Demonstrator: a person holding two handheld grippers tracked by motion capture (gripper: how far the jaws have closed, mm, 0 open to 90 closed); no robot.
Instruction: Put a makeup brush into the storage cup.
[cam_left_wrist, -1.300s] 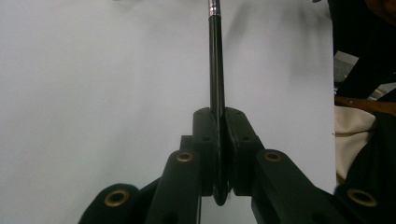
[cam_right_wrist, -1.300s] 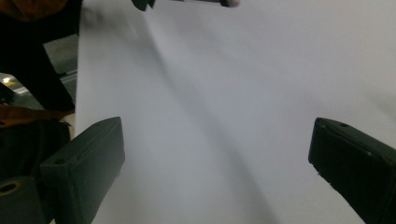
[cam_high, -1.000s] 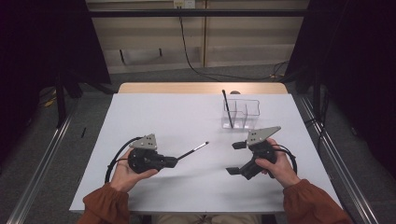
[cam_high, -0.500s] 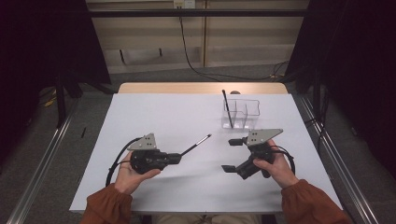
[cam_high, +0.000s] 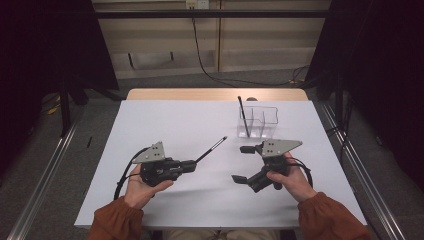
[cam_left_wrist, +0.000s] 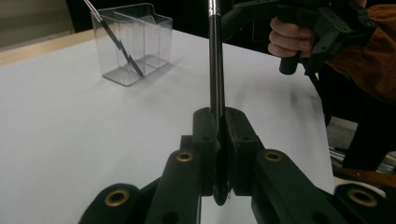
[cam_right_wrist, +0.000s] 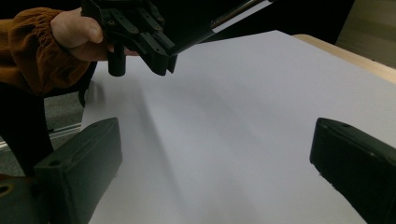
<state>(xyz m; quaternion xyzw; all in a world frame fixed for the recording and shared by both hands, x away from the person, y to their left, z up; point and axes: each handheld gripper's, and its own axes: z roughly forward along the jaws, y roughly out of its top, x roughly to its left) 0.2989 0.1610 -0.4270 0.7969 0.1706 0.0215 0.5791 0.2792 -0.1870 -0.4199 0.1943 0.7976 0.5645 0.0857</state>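
The white table (cam_high: 165, 130) spreads matte and smooth under me, and I place everything by the clear holder (cam_high: 258, 121) that stands toward its far edge, right of centre. That holder is a hard, transparent plastic box split into compartments by thin walls; one dark pen (cam_high: 243, 117) already leans in its left compartment, tip down, top tilted away.

My right gripper (cam_high: 242, 163) hovers just on the near side of the holder, its jaws spread wide with nothing but bare table between them. My left gripper (cam_high: 192, 164) sits farther from the holder, to its near left, jaws pressed together on the lower end of a slim black pen (cam_high: 212, 148).

That held pen is a glossy, round, rigid rod with a pale tip, and its long axis runs from my left jaws up and to the right, pointing straight toward the holder. I judge the coming move turns on this: the tip leads, the holder lies ahead along the pen's own line, and though my right hand is nearer the holder, the left one carries the pen.
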